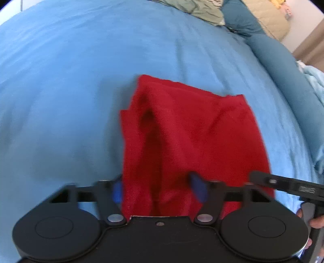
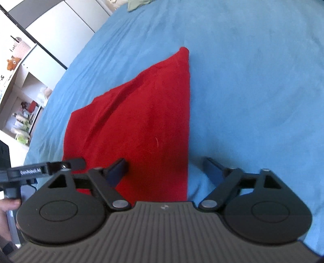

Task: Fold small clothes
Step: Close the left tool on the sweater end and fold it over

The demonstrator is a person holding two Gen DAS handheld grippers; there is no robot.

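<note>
A red cloth [image 1: 188, 133] lies folded on a blue bedspread [image 1: 70, 81]. My left gripper [image 1: 158, 188] is open, its fingers straddling the cloth's near left part, the right finger over the fabric. In the right wrist view the red cloth [image 2: 137, 125] runs away to a far corner. My right gripper [image 2: 166, 170] is open across the cloth's near right edge: its left finger [image 2: 117, 168] lies on the cloth and its right finger [image 2: 212, 168] on the bedspread [image 2: 253, 91]. Each gripper shows in the other's view, the right one [image 1: 283, 184] and the left one [image 2: 40, 170].
Teal pillows [image 1: 269, 52] and a green and beige bundle [image 1: 198, 10] lie at the bed's far right. A light blue blanket [image 1: 316, 85] is at the right edge. White shelves with small items [image 2: 22, 97] stand beyond the bed's left side.
</note>
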